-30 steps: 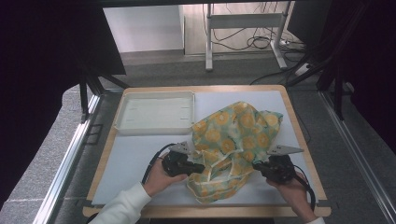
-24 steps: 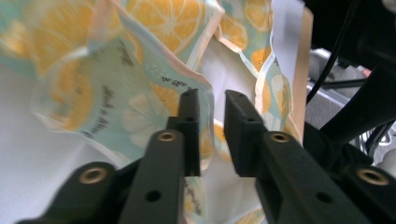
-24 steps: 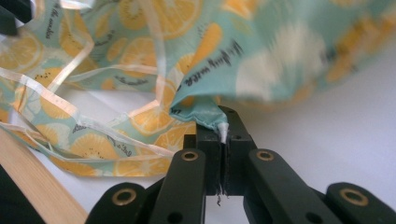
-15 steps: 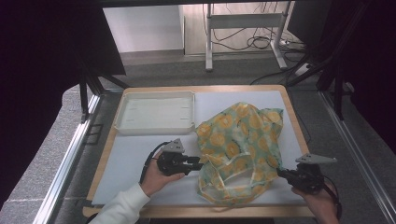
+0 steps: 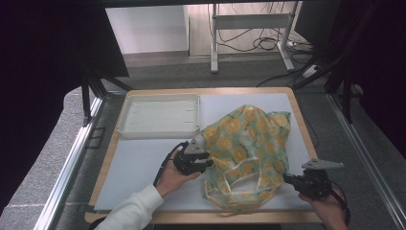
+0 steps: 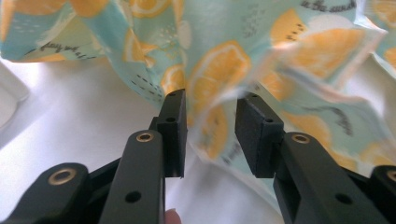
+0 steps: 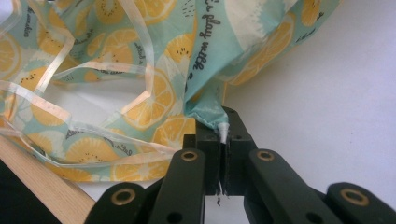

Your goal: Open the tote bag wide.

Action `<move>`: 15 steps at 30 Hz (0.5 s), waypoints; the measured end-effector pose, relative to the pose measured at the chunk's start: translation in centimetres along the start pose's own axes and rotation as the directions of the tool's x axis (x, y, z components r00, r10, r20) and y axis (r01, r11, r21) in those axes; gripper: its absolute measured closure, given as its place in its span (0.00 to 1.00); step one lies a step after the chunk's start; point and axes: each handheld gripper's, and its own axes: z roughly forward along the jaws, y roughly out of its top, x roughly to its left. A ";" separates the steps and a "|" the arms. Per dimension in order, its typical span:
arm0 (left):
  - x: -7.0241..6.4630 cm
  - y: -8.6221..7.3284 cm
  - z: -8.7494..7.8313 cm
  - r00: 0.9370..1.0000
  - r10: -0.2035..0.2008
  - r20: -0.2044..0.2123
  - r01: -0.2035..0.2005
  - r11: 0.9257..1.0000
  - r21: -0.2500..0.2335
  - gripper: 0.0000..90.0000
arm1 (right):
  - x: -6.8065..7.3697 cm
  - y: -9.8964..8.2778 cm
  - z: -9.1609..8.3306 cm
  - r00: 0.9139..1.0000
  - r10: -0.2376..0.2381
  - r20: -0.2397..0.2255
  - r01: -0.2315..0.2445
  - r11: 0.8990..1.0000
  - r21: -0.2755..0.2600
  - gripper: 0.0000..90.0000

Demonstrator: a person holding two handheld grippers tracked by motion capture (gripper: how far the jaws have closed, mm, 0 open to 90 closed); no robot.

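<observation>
A teal bag printed with orange slices (image 5: 249, 143) lies spread over the right half of the white mat. My right gripper (image 5: 288, 178) at the front right is shut on the bag's right corner; in the right gripper view (image 7: 220, 140) the pinched fabric (image 7: 208, 109) sticks up between the closed pads. The bag's translucent handles (image 7: 144, 79) loop to the left of it. My left gripper (image 5: 208, 163) sits at the bag's left edge. Its jaws have just been opening, and in the left gripper view (image 6: 210, 135) a fold of the bag (image 6: 210, 126) hangs loose between the parted pads.
An empty white tray (image 5: 158, 132) stands at the back left of the mat. The wooden table edge (image 5: 201, 216) runs along the front, close under the bag's lower hem. Bare white mat (image 5: 139, 172) lies left of my left hand.
The right gripper drew the bag's corner out to the right, spreading the bag flatter. The left gripper's jaws opened and released the bag's left edge.
</observation>
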 end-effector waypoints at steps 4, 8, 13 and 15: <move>0.1 0.0 -0.2 1.000 0.012 -0.004 -0.012 1.000 -0.021 0.63 | -0.2 0.0 -0.1 1.000 0.004 -0.001 -0.004 1.000 -0.003 0.97; -0.2 0.4 0.4 0.999 0.041 0.025 -0.041 0.999 0.000 0.71 | -0.1 0.0 0.1 1.000 0.002 -0.005 -0.002 1.000 0.002 0.97; -0.7 0.9 1.3 0.996 0.055 0.066 -0.057 0.998 0.035 0.96 | 0.0 0.1 0.1 1.000 -0.001 -0.006 0.001 1.000 -0.001 0.97; -0.7 0.8 1.2 0.995 0.048 0.082 -0.052 0.998 0.044 0.99 | -0.1 0.1 -0.1 1.000 0.004 -0.009 -0.004 1.000 -0.009 0.97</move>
